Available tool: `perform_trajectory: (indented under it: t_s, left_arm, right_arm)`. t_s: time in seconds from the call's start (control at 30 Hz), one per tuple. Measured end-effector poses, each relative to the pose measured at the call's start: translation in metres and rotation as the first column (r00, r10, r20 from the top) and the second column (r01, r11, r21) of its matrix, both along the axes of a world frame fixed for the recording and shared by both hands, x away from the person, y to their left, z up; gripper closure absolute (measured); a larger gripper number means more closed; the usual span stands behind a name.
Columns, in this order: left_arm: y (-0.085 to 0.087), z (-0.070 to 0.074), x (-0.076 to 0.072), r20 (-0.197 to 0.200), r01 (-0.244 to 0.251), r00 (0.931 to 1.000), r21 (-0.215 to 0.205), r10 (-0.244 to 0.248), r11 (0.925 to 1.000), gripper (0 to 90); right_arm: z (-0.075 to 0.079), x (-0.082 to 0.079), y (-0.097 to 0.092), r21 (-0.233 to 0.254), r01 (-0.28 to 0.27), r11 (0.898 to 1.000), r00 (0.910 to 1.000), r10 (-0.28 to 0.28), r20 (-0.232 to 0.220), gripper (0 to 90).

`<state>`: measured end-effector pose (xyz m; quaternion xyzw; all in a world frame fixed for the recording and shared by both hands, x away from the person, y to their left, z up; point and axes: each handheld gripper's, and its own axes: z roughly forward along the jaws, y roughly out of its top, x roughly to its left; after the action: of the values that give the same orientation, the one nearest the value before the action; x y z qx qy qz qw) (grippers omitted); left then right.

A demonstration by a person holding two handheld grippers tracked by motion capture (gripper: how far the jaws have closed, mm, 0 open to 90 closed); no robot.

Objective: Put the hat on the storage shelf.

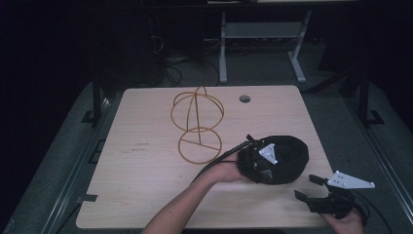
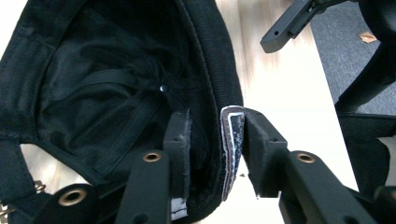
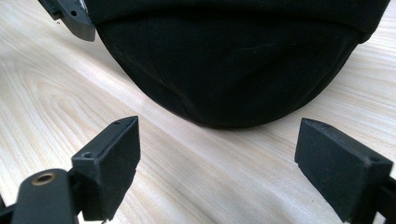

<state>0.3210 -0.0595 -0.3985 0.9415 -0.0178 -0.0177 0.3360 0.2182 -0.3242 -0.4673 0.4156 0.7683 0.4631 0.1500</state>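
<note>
A light wood-grain table (image 1: 146, 161) with a round cable hole (image 1: 244, 99) near its far edge. A brass-coloured wire frame (image 1: 197, 126) stands nearer than the hole, to its left. A black cap (image 1: 290, 156) lies nearer still, right of the frame.

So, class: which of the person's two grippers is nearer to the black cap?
Left. The left gripper has its jaws on either side of the black cap's rim, gripping it. The right gripper is open, near the table's front edge, short of the cap.
</note>
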Motion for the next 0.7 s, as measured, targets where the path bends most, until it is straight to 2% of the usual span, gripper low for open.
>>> perform_trajectory:
  t_s: [0.27, 0.47, 0.7]
  left_arm:
    - [-0.005, 0.002, 0.000, 0.013, 0.038, 0.9992, 0.022, -0.038, 0.9990, 77.3]
    - [-0.007, 0.008, 0.002, 0.011, 0.037, 0.9993, -0.012, -0.037, 0.9992, 80.4]
    - [-0.006, 0.031, 0.006, 0.021, 0.018, 0.9996, -0.071, -0.016, 0.9974, 81.0]
  right_arm:
    - [-0.001, 0.000, 0.001, -0.003, -0.005, 1.000, 1.0000, 0.004, -0.003, 13.9]
    - [-0.001, 0.000, 0.000, 0.005, -0.011, 1.000, 0.9999, 0.011, 0.007, 13.9]
    - [0.002, -0.001, -0.004, 0.057, -0.016, 0.998, 0.9987, 0.013, 0.049, 13.9]
